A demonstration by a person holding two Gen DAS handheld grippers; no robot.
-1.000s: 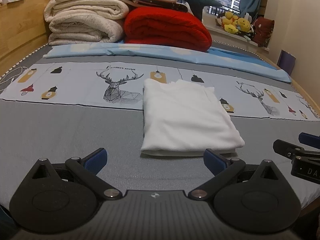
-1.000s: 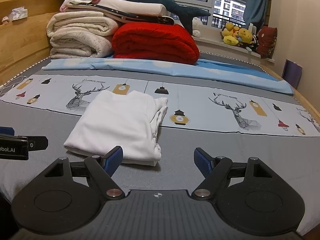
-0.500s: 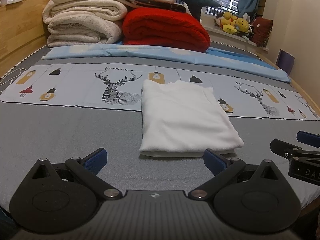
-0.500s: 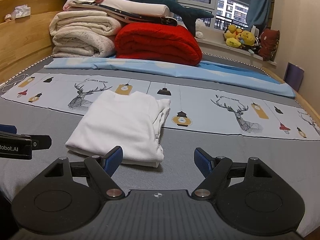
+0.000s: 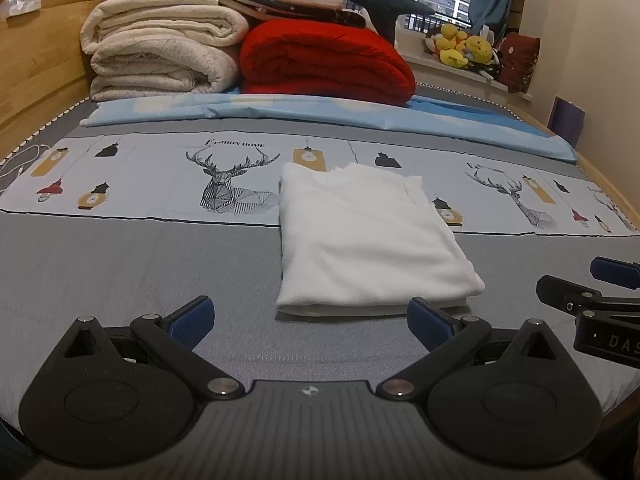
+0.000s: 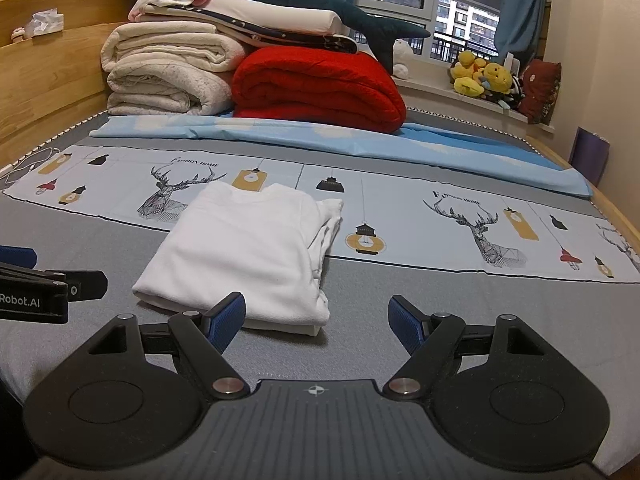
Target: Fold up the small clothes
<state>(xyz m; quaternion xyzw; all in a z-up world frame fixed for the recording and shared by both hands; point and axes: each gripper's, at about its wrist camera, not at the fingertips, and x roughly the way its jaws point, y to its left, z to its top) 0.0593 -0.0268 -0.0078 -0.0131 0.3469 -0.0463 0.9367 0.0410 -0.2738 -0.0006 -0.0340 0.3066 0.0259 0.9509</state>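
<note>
A white garment [image 5: 362,240] lies folded into a neat rectangle on the grey bed cover, its far end on the deer-print strip; the right wrist view shows the same white garment [image 6: 248,252] with layered edges on its right side. My left gripper [image 5: 310,320] stands open just short of its near edge, nothing between the blue pads. My right gripper [image 6: 316,320] is open too, near the garment's front right corner and holding nothing. Each gripper shows at the side of the other's view: the right gripper [image 5: 592,300], the left gripper [image 6: 48,280].
Cream blankets [image 5: 160,60] and a red blanket [image 5: 324,66] are piled at the headboard end, with a plush shark [image 6: 328,4] on top. A blue sheet [image 5: 320,114] lies across the bed. Soft toys [image 6: 484,78] sit on the windowsill. Wooden bed rails run along both sides.
Both grippers have risen or tilted slightly, so the view shifts a little; the garment lies unmoved and both stay open.
</note>
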